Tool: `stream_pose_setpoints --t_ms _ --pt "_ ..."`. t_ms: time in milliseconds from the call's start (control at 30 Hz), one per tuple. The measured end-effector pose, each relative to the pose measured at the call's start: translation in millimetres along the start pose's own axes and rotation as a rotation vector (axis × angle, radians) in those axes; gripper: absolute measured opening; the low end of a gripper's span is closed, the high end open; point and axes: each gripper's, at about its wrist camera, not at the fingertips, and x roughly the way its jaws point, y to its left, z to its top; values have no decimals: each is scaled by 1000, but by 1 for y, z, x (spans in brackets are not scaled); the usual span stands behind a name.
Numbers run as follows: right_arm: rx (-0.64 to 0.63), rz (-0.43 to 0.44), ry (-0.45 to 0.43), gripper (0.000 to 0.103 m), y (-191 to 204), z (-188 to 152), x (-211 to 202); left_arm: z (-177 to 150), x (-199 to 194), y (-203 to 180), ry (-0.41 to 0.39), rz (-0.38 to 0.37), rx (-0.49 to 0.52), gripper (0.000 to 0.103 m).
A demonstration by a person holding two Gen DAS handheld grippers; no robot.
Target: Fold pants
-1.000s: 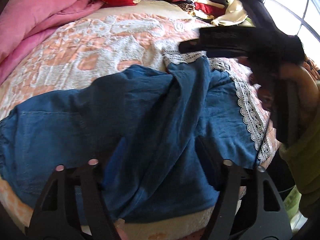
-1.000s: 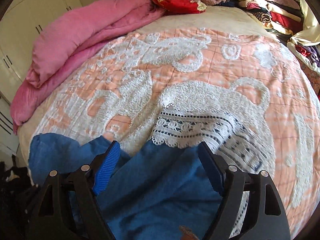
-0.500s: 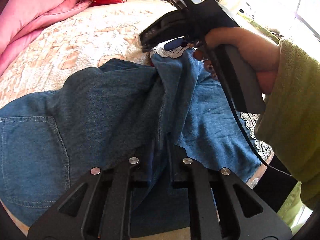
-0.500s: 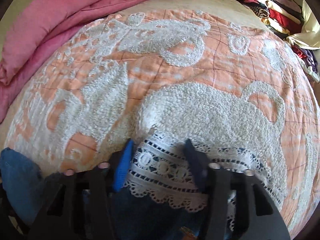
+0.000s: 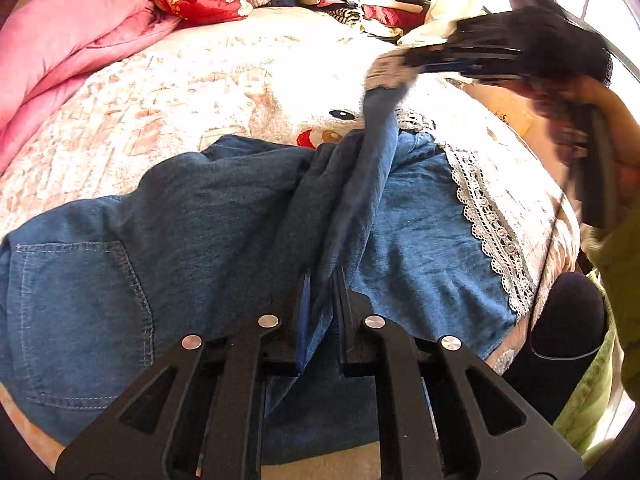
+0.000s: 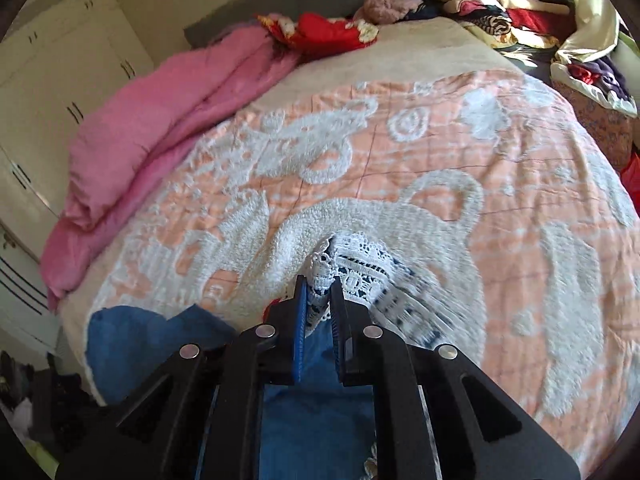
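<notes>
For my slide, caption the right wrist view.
Right gripper shut on the blue pants' white lace hem, lifted above the peach bedspread.

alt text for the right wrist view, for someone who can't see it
The right gripper is shut on the white lace hem of blue pants, over a peach and white bedspread. A pink quilt lies along the left.

Domestic bedroom. Bed with peach-and-white bedspread [image 6: 440, 152] fills the view; pink duvet [image 6: 160, 128] at 10 o'clock, stacked clothing [image 6: 500, 4] at 1 o'clock, built-in wardrobe doors [image 6: 60, 92] at 9 o'clock.
</notes>
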Motion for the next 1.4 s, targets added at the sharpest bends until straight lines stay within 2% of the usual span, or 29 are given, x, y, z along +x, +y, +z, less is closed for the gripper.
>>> stream_pose_setpoints --t_ms 167,400,533,700,900,1167,1300,1400 --pt "47 65 -41 10 -14 -27 -52 -2 -15 0 -25 -17 9 0" --pt "127 116 -42 11 -22 -94 -109 -13 -40 1 -38 -46 52 0" --pt "167 117 5 10 -26 -135 -118 -26 -50 0 -41 -55 83 0" --pt "190 77 102 11 -33 -168 -101 -45 -38 -5 14 -52 115 0" --pt "158 -7 162 10 -32 -189 -91 -56 -32 -14 35 -36 160 0" --pt "219 -34 177 11 -42 -211 -85 -60 -24 -19 65 -38 172 3" --pt "233 -28 168 18 -43 -209 -90 -64 -20 -20 79 -28 168 3" --pt "205 -32 114 26 -40 -202 -107 -64 -29 -16 65 -30 154 3"
